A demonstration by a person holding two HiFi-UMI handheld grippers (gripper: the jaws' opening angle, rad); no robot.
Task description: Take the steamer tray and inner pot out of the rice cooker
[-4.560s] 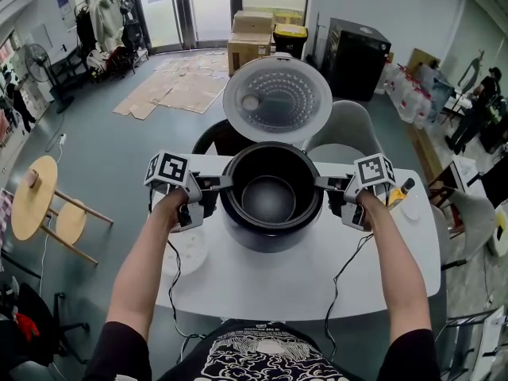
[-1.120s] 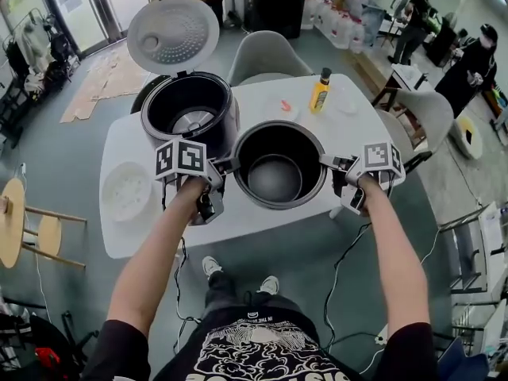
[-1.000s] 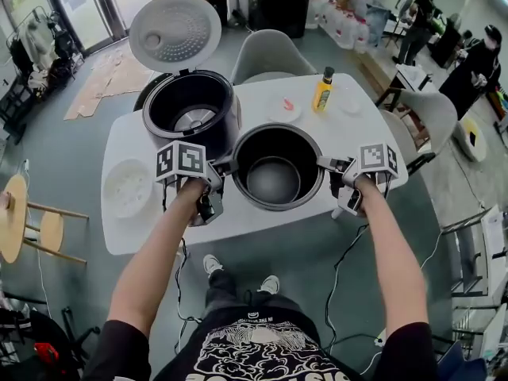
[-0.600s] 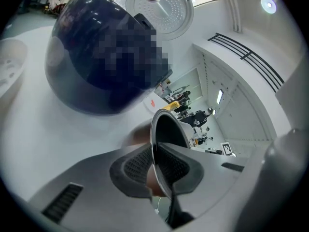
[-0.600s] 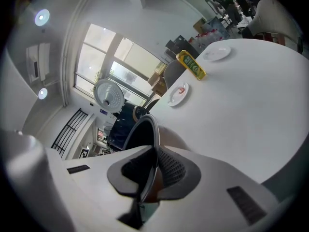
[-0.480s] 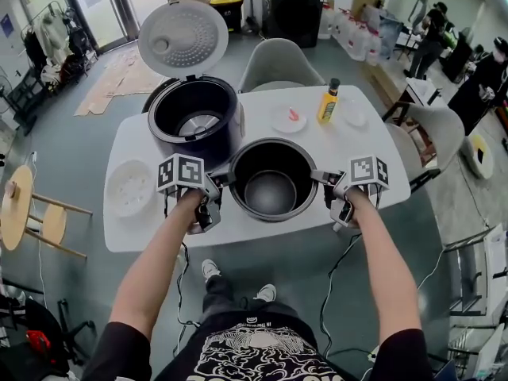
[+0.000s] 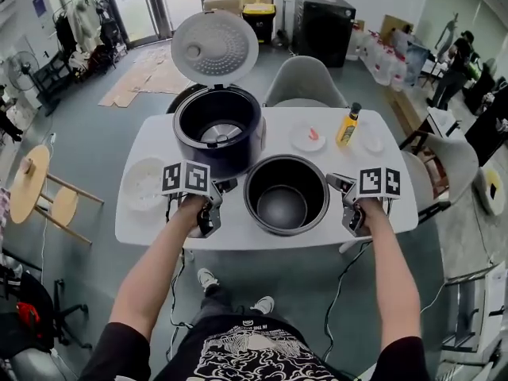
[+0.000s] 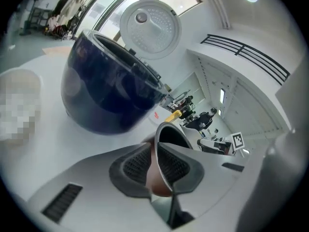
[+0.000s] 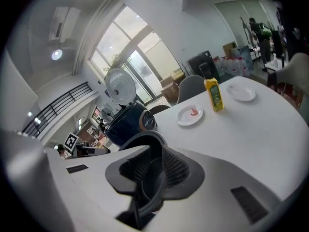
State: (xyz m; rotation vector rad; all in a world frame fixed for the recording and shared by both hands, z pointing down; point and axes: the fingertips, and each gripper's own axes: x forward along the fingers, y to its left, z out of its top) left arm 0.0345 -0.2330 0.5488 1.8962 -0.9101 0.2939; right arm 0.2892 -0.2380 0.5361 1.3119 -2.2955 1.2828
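Note:
The black inner pot (image 7: 287, 206) stands on the white table (image 7: 262, 240), in front and to the right of the dark rice cooker (image 7: 216, 125), whose lid (image 7: 215, 48) is up. The white steamer tray (image 7: 144, 185) lies on the table to the left. My left gripper (image 7: 228, 186) grips the pot's left rim; the rim (image 8: 164, 134) sits tight between its pads, though the jaws have just been opening slightly. My right gripper (image 7: 333, 184) is at the right rim; its jaws have just been opening, and the rim (image 9: 147, 141) stands loose between them.
Behind the pot are a yellow bottle (image 7: 347, 125), a small plate with something red (image 7: 307, 137) and another small plate (image 7: 371, 143). A grey chair (image 7: 304, 82) stands at the far side. A wooden stool (image 7: 36, 189) is on the floor to the left.
The inner pot has come out of the cooker and now rests on the table in front of it. Both grippers stay at its rim; the view has shifted to the right.

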